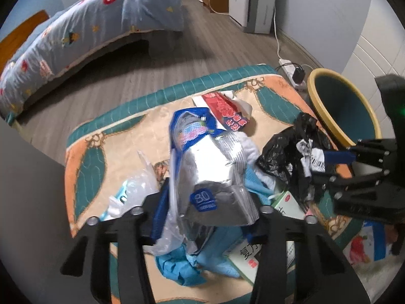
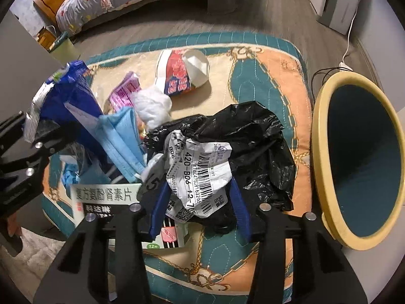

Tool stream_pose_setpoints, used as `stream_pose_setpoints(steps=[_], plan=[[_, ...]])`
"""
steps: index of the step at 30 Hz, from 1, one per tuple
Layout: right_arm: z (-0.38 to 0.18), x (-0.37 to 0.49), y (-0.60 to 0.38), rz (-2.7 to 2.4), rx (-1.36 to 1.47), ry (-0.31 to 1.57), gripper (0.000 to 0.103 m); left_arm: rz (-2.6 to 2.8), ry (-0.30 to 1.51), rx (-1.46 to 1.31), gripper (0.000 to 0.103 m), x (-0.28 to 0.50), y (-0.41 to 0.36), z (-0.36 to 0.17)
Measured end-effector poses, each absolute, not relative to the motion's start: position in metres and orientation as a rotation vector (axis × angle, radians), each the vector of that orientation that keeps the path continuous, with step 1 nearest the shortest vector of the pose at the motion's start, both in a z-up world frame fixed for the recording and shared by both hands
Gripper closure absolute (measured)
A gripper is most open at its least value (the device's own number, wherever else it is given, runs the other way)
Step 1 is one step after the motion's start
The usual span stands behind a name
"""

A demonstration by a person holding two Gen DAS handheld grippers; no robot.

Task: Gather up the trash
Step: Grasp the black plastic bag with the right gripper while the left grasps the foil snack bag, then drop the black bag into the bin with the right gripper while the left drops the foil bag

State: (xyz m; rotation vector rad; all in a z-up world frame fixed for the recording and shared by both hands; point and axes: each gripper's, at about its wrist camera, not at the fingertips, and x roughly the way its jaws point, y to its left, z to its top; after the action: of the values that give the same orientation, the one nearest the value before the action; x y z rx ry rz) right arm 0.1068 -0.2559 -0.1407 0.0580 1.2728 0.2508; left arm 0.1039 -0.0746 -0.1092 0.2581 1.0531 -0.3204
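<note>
Trash lies heaped on a quilted teal and orange mat. My left gripper is shut on a silver and blue foil packet, which stands up between its blue fingers. My right gripper is shut on a crumpled black plastic bag with a white barcode label. In the left wrist view, the right gripper shows at the right, holding that bag. A teal bin with a yellow rim stands tilted at the mat's right edge.
Loose on the mat lie a red and white carton, a blue face mask, a white wad, a medicine box and a clear bag. A bed and a power strip stand on the wooden floor beyond.
</note>
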Motion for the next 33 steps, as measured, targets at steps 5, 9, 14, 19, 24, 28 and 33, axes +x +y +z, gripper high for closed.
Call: stream_pose_setpoints(steps=[5, 9, 14, 19, 24, 28, 33], plan=[[-0.122, 0.107, -0.271, 0.246, 0.142, 1.251, 0.063, -0.29, 1.002, 0.273, 0.06, 0.102, -0.072, -0.095], [-0.098, 0.108, -0.288, 0.245, 0.212, 1.2, 0.064, -0.273, 0.921, 0.243, 0.06, 0.102, -0.068, -0.071], [-0.055, 0.105, -0.321, 0.216, 0.29, 1.09, 0.064, -0.283, 0.799, 0.224, 0.06, 0.102, -0.077, -0.033], [-0.036, 0.109, -0.377, 0.053, 0.334, 0.989, 0.064, -0.41, 0.735, 0.219, 0.06, 0.109, -0.119, -0.006], [-0.059, 0.109, -0.438, -0.138, 0.395, 1.012, 0.063, -0.588, 0.741, 0.237, 0.059, 0.114, -0.186, -0.009], [-0.079, 0.105, -0.473, -0.234, 0.452, 1.03, 0.063, -0.704, 0.781, 0.242, 0.059, 0.117, -0.233, -0.031], [-0.099, 0.094, -0.507, -0.322, 0.517, 1.045, 0.062, -0.807, 0.833, 0.219, 0.059, 0.131, -0.281, -0.06]])
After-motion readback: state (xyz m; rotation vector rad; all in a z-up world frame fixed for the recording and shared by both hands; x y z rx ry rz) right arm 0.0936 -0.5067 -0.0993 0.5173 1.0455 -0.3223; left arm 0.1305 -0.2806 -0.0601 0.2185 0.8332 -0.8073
